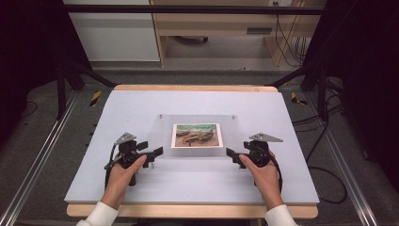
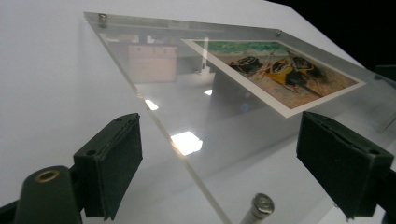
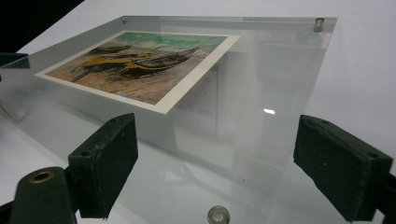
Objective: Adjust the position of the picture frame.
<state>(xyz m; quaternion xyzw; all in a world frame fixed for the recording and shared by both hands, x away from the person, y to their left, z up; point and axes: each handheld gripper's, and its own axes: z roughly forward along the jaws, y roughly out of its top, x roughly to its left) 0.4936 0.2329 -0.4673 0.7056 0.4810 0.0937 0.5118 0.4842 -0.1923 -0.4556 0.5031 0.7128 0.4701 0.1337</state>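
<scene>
Clear acrylic frame (image 1: 197,136) flanked by left gripper (image 1: 157,151), right gripper (image 1: 230,153), metal standoff (image 2: 262,204) close-up

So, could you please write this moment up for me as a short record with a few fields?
Surface: white board on a wooden table
Main item: clear acrylic frame, lying flat, metal studs at its corners
Inside it: picture of boats on a beach
Left claw: open, at the frame's near left corner, jaws to either side of the edge, not gripping
Right claw: open, at the frame's near right corner, not gripping
Hands: one on each claw, white sleeves
</scene>
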